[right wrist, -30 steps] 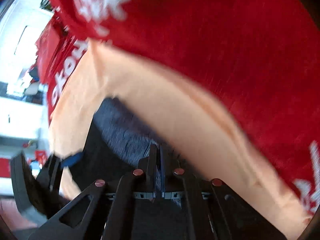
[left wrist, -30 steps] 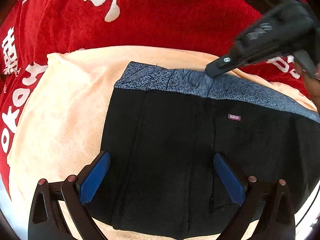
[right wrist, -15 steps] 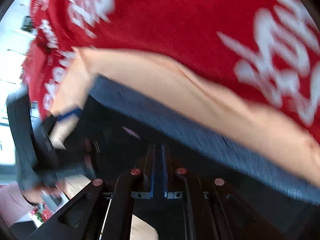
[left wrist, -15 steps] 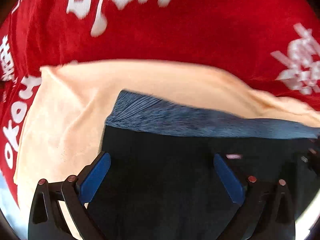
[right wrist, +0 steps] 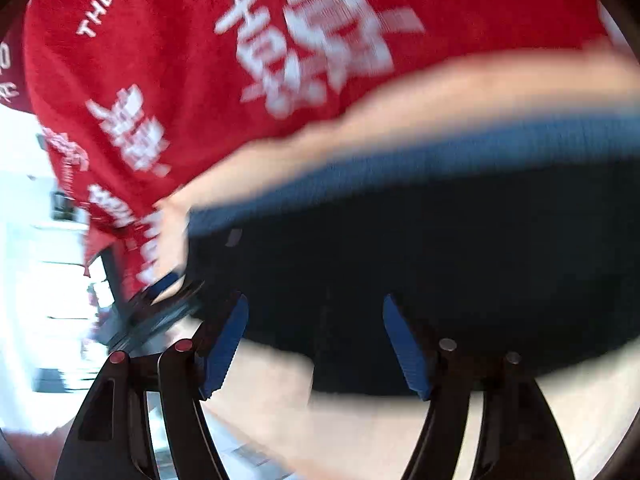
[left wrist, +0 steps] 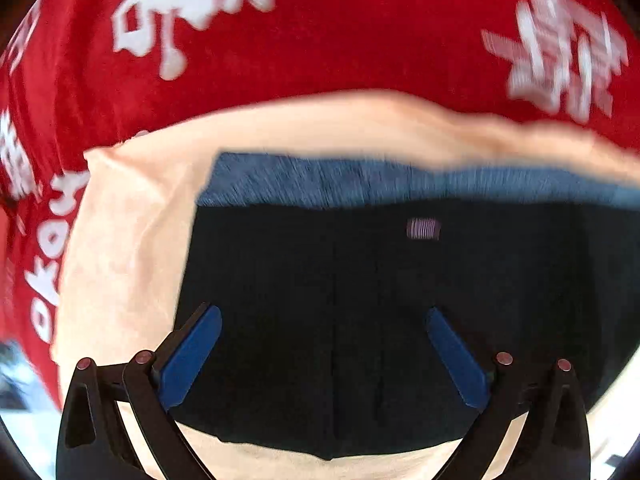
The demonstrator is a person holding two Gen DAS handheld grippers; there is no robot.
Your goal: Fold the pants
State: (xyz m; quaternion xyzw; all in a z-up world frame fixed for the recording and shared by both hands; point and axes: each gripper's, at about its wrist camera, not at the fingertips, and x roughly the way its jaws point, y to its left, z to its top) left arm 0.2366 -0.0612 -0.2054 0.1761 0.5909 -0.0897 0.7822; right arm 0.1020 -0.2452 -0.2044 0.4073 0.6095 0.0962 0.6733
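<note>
Pants (left wrist: 360, 320), black with a blue-grey waistband (left wrist: 360, 180) at twelve o'clock, are lying folded on a peach cloth (left wrist: 120, 260) over a red printed cover (left wrist: 320, 48). Left gripper (left wrist: 324, 356) is hovering spread wide, empty; right gripper (right wrist: 316, 344), jaws just opening, is grasping nothing.

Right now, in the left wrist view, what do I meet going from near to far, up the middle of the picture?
left gripper → black pants → blue-grey waistband → peach cloth → red cloth with white lettering.
</note>
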